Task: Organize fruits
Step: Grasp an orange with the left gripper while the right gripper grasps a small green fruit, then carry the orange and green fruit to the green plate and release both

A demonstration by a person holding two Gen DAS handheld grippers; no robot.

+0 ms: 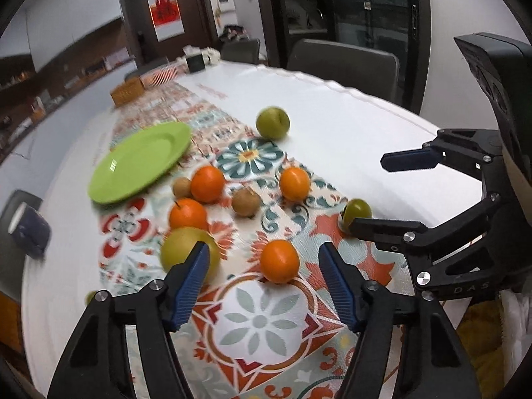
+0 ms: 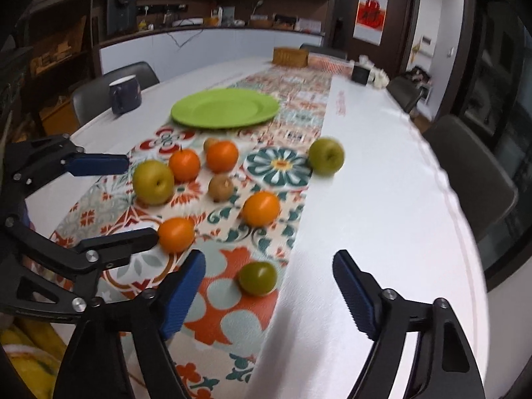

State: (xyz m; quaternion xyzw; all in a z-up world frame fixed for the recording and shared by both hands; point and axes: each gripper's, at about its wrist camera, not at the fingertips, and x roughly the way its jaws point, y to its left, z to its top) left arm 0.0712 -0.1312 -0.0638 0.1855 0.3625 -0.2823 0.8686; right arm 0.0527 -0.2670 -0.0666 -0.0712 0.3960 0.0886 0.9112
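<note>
Fruit lies loose on a patterned runner [image 1: 266,326]. Several oranges, the nearest [image 1: 279,261] just ahead of my open left gripper [image 1: 264,282]. A yellow pear [image 1: 186,249] sits behind its left finger. Two brown kiwis [image 1: 245,202] lie among the oranges. A green apple [image 1: 272,122] sits far on the white cloth. A small green fruit [image 2: 257,277] lies ahead of my open right gripper [image 2: 269,294], which also shows in the left wrist view [image 1: 369,193]. An empty green plate [image 2: 225,108] stands beyond the fruit.
A dark blue mug [image 2: 124,94] stands left of the plate near the table edge. A wicker box [image 2: 290,56] and a black cup [image 2: 360,73] sit at the far end. Grey chairs [image 2: 472,169] line the table.
</note>
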